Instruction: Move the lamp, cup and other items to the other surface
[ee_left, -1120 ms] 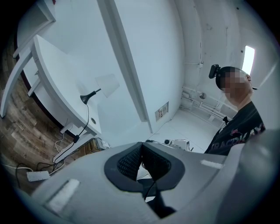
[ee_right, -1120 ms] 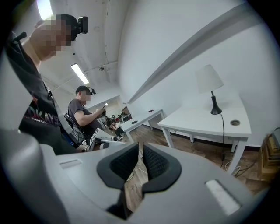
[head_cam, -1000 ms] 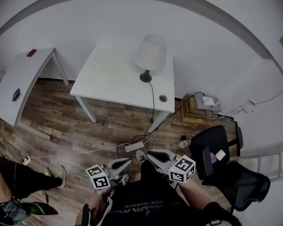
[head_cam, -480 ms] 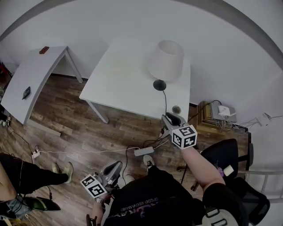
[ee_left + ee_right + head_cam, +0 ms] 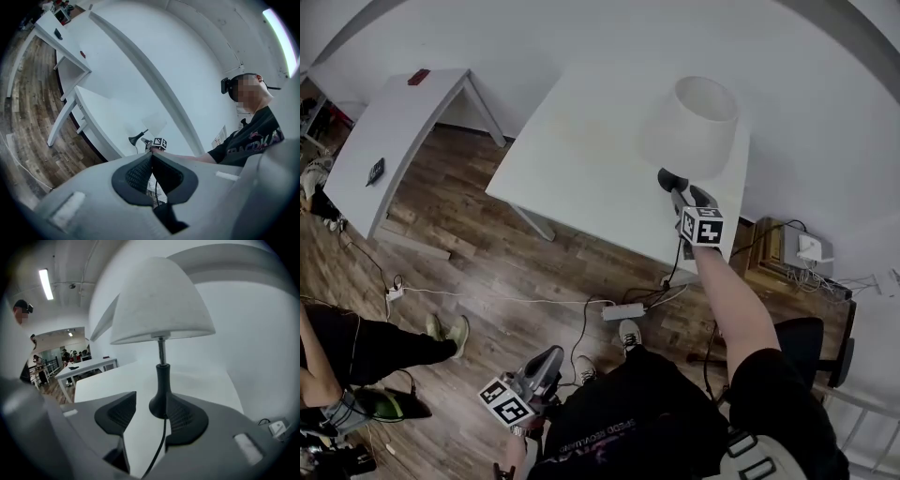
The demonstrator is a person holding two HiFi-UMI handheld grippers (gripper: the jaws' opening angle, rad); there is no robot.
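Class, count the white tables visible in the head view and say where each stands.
2. The lamp table is at centre, bearing the lamp; the side table stands upper left, beside the wall. Others may lie outside the frame.

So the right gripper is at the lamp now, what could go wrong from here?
1. The cord of the lamp trails off the table and seems to reach the power strip on the floor; carrying the lamp away may pull it taut.
2. The right gripper is opening its fingers round the low base, off-centre, under a wide shade; a grip there could tip the lamp.
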